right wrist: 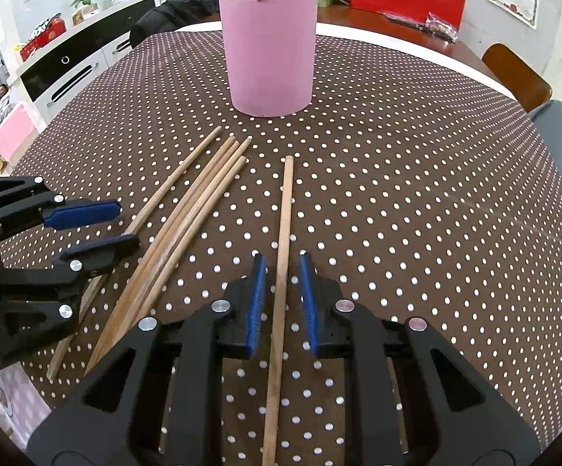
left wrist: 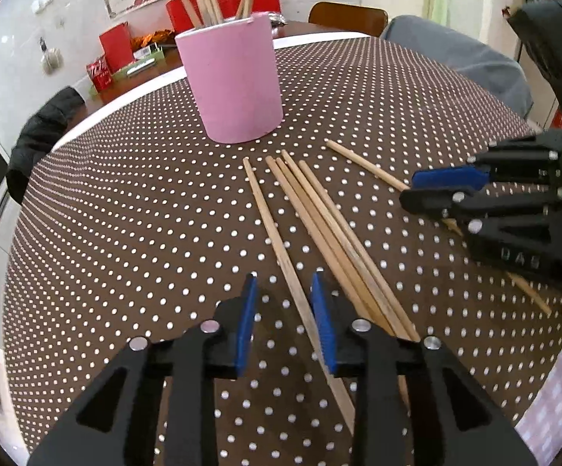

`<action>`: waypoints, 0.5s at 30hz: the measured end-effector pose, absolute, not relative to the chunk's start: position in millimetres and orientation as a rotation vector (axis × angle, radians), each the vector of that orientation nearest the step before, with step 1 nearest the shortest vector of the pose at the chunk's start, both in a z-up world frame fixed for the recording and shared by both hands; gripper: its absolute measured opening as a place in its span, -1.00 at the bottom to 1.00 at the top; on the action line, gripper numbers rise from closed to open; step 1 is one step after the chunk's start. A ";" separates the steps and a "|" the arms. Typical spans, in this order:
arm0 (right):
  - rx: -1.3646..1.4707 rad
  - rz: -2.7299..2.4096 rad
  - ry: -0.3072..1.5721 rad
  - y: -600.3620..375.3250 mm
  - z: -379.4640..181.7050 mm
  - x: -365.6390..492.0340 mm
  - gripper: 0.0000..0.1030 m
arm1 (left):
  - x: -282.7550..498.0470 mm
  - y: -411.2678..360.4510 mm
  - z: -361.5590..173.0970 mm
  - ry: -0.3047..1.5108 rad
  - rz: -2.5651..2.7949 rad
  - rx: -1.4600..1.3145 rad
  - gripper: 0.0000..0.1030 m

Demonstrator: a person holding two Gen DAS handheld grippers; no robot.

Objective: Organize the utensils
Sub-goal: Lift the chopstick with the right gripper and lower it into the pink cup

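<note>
Straddling separate chopsticks, your left gripper [left wrist: 284, 322] and right gripper [right wrist: 283, 303] both gape unclenched, near the pink holder [right wrist: 268, 50].

We cannot see the near ends of the bundled chopsticks [left wrist: 331, 229], which run under the left gripper [left wrist: 285, 322]. The chopsticks in the pink holder [right wrist: 269, 46] are cut off by the top edge, and the right gripper [left wrist: 432, 186] hides the middle of the far-right chopstick [left wrist: 366, 165].
</note>
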State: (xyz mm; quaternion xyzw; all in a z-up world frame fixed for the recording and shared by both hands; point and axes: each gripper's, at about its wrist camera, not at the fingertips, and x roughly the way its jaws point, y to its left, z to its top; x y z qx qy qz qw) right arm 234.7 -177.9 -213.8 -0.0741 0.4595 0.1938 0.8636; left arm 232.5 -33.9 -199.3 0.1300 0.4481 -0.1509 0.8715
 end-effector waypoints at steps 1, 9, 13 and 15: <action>-0.163 0.407 0.963 -177.6 -213.7 236.7 -0.63 | 235.2 -32.8 -199.5 0.941 -0.322 0.258 -0.44; -0.102 0.448 0.943 -183.6 -210.9 237.1 -0.89 | 250.9 -23.1 -195.6 0.932 -0.316 0.203 -0.89; 0.005 0.484 0.884 -202.2 -201.2 227.6 -0.89 | 239.0 -3.8 -185.7 0.869 -0.262 0.146 -0.89; 0.064 0.507 0.842 -211.5 -193.0 223.0 -0.89 | 233.5 4.0 -179.0 0.828 -0.238 0.134 -0.89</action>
